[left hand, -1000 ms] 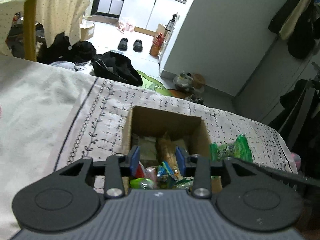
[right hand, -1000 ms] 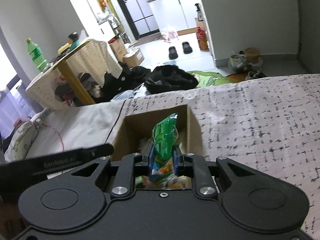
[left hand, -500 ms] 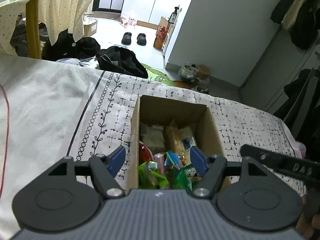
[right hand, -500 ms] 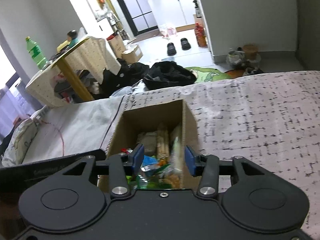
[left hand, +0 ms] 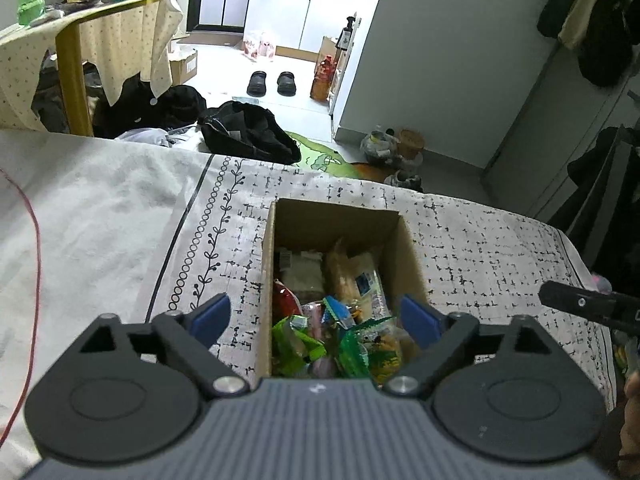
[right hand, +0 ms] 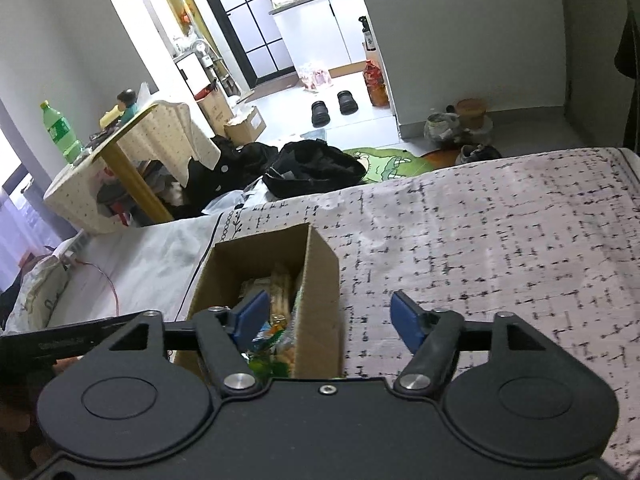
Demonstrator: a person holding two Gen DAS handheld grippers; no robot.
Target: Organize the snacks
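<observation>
Left claw gapes empty over the box; right claw likewise, straddling its wall. Keep both high above snacks; avoid snagging cardboard.

Each matte-black plastic left gripper and right gripper shows twin round housings, silver pivot screws and blue finger pads, the left with a ribbed grey centre panel.

Box on bedspread, snacks inside.
Packets are piled at the box's near end, flatter packs laid behind them. Bag and shoes are seen on the floor beyond the bed; table stands far left.
</observation>
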